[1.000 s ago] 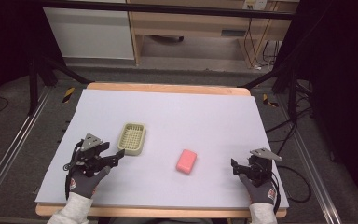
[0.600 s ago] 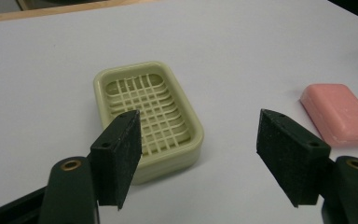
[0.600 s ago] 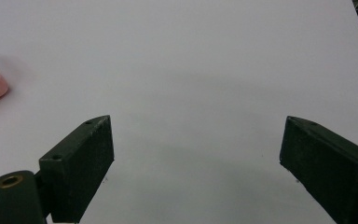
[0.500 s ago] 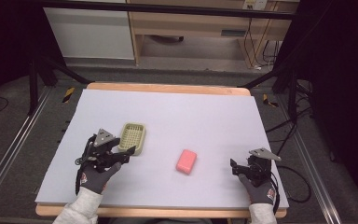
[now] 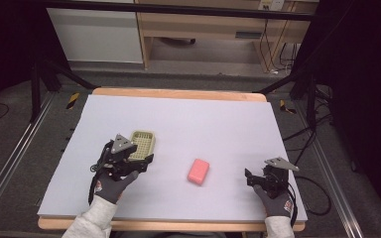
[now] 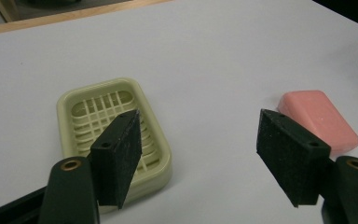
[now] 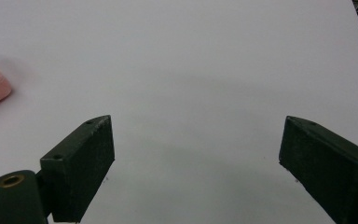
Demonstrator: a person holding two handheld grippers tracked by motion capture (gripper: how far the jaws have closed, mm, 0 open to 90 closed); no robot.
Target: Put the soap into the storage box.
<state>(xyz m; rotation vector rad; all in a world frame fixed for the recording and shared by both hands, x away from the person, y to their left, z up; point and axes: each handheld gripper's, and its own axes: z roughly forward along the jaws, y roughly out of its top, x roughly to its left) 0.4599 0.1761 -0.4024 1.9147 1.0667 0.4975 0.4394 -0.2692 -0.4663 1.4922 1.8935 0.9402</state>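
Plainly, the pink soap bar (image 5: 198, 171) and green soap dish (image 5: 142, 145) bear no legible writing.

pale green slotted soap dish (image 5: 142, 145) lying flat and empty on the table, pink soap bar (image 5: 198, 171) laid apart to its right

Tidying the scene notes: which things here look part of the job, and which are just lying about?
Likely part of the job:
- green soap dish
- pink soap bar
- left gripper, jaws open
- right gripper, jaws open

Lying about:
- cables behind the table

Glossy plastic soap dish (image 6: 114, 135), matt pink soap (image 6: 324, 119), rough-faced tongs (image 6: 205, 161)
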